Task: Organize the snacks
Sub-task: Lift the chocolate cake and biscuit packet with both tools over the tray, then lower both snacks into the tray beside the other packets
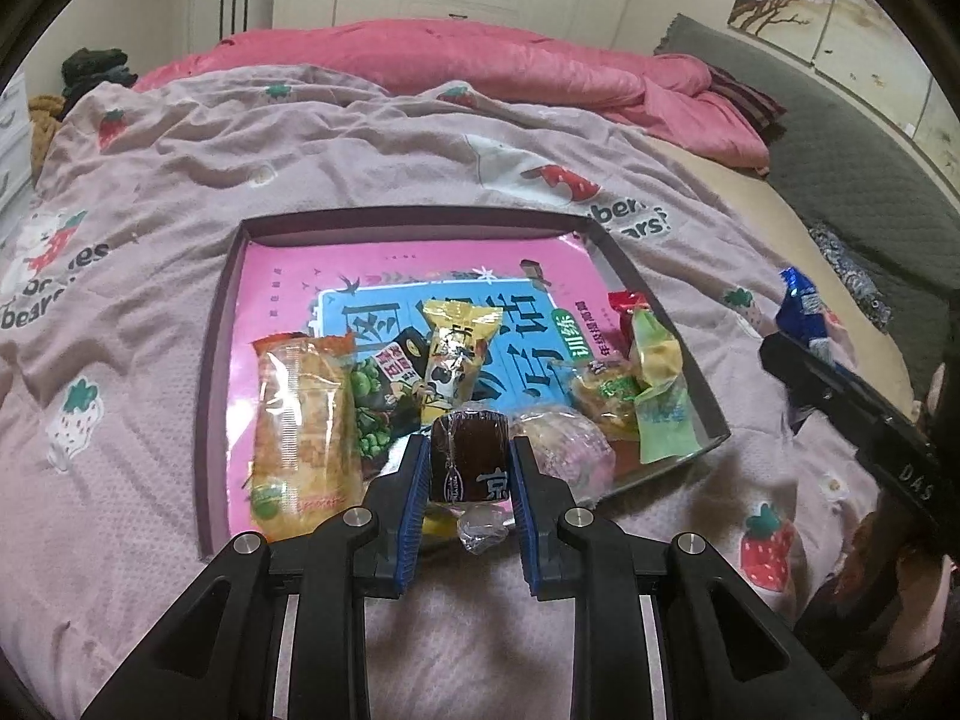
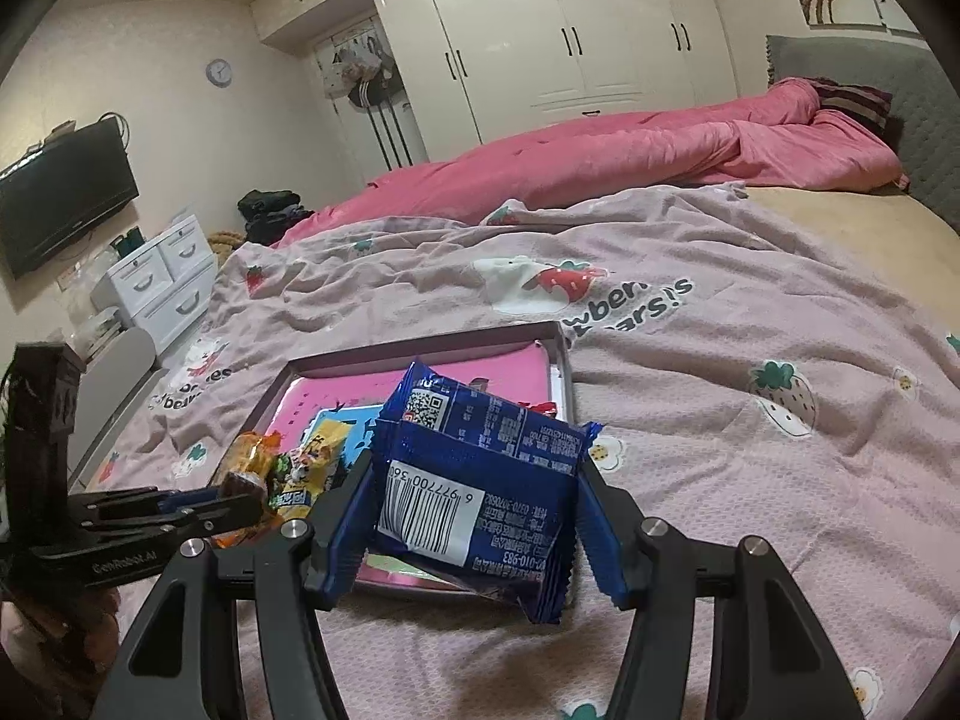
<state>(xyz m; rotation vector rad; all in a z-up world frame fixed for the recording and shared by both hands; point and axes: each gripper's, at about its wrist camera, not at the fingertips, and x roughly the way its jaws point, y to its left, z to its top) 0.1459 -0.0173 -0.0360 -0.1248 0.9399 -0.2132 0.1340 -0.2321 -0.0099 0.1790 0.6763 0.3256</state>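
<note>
A shallow box lies on the bed with a pink book in its bottom and several snack packets on top. My left gripper is shut on a small dark brown wrapped snack, held over the box's near edge. In the right wrist view the same gripper shows at the left with the brown snack in it. My right gripper is shut on a blue snack packet with a barcode, held above the box's near right corner. The blue packet also shows at the right of the left wrist view.
In the box lie an orange cracker pack, a green pea packet, a yellow cow-print packet and green and red packets. A pink strawberry blanket covers the bed. A pink duvet, wardrobe and white drawers stand beyond.
</note>
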